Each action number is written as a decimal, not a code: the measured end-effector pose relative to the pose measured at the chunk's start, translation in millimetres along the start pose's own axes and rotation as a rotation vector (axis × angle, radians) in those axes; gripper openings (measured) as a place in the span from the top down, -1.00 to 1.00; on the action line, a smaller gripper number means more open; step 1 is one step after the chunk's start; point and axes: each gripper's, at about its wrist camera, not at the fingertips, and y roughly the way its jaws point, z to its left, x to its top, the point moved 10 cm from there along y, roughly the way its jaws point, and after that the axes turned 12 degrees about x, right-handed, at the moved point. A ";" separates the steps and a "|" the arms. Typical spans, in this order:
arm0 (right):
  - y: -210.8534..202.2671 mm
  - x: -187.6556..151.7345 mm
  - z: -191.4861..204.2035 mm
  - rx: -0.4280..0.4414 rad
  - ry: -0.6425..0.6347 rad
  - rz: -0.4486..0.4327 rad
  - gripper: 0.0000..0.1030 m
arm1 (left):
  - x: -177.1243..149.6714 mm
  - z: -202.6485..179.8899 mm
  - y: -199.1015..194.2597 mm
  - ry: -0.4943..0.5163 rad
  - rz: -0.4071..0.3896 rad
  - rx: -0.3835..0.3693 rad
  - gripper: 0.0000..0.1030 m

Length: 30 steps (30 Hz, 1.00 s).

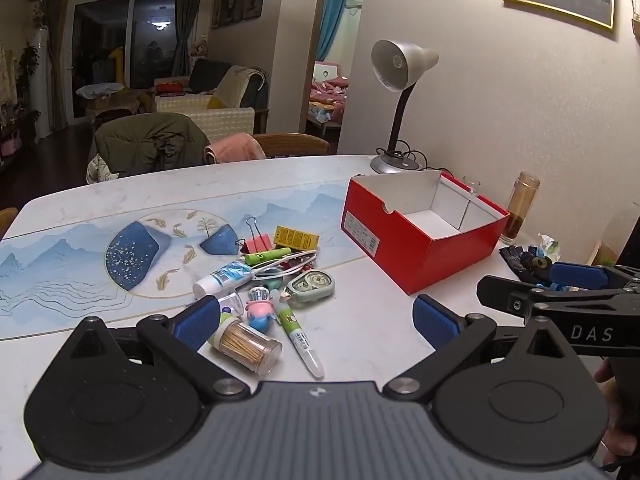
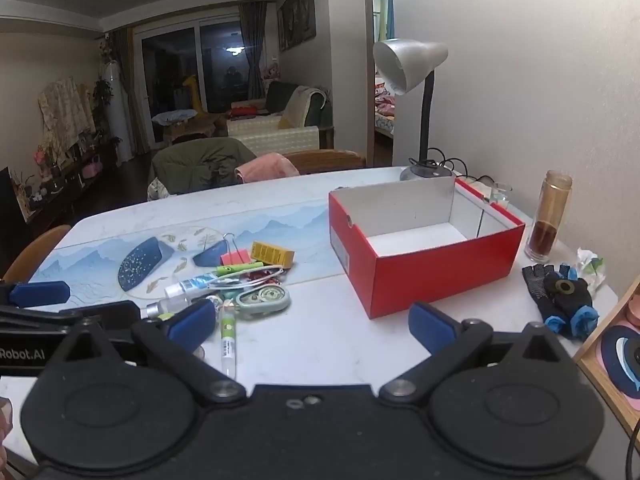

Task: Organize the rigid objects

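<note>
A pile of small items lies on the table: a toothpick jar [image 1: 248,346], a white tube [image 1: 222,277], a correction tape [image 1: 312,285], a pink binder clip [image 1: 258,243], a yellow box [image 1: 296,238] and a green-capped pen [image 1: 302,340]. An open, empty red shoebox [image 1: 420,236] stands to the right; it also shows in the right wrist view [image 2: 424,256]. My left gripper [image 1: 316,320] is open just before the pile, its left pad beside the jar. My right gripper [image 2: 312,324] is open over bare table, between the pile [image 2: 240,284] and the box.
A desk lamp [image 1: 400,80] stands behind the box by the wall. A brown bottle [image 2: 548,216], a small glass, black gloves [image 2: 564,300] and crumpled paper lie right of the box. A wooden tray edge [image 2: 608,360] is at the far right. Chairs stand at the table's far side.
</note>
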 end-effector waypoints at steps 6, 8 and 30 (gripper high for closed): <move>-4.3 1.8 0.5 -0.012 -0.015 -0.011 -1.00 | 1.7 -1.9 -2.8 0.012 -0.017 0.018 -1.00; -4.6 2.7 -0.2 -0.009 -0.013 -0.011 -1.00 | 1.3 -0.7 -2.5 0.010 -0.016 0.024 -1.00; -7.4 6.6 11.8 0.055 -0.032 -0.025 -0.99 | 6.1 5.3 -0.6 -0.014 -0.026 0.031 -1.00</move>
